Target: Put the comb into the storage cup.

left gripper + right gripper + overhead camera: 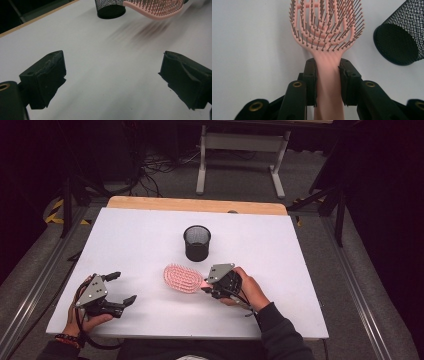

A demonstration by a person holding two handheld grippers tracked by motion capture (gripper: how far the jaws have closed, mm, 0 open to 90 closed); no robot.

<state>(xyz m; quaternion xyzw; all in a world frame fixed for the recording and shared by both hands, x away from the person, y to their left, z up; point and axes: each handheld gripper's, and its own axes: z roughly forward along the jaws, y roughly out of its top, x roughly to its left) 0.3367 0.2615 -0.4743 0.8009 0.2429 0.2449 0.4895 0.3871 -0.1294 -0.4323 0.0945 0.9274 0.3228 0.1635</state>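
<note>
1. The right hand-held gripper point(206, 290) is clamped on the handle of the pink plastic paddle hairbrush point(183, 278); in the right gripper view its 2 black jaws press against either side of the handle just below the bristled head point(327, 25).

2. The hairbrush sits near the middle of the white tabletop point(145, 245), head pointing toward the person's left, bristles facing up. In the left gripper view the head point(155, 8) casts a blurred shadow on the surface below it, so it appears lifted clear of the tabletop rather than lying on it.

3. The black wire-mesh cylindrical cup point(197, 243) stands upright just beyond the brush, near it but apart, mouth open and nothing visible inside.

4. The left hand-held gripper point(122, 287) rests at the near left of the tabletop, jaws spread wide with nothing between them, well apart from brush and cup.

5. Judged from this, the step in hand is carrying the grasped brush, most likely toward the mesh cup.

6. The next move likely calls for raising the brush above the cup's rim, tipping it upright so 1 end points down, and centring it over the mouth before letting go. The head looks wide against the opening, so handle-first entry would need a regrasp; a knock on the rim could topple the light cup.
</note>
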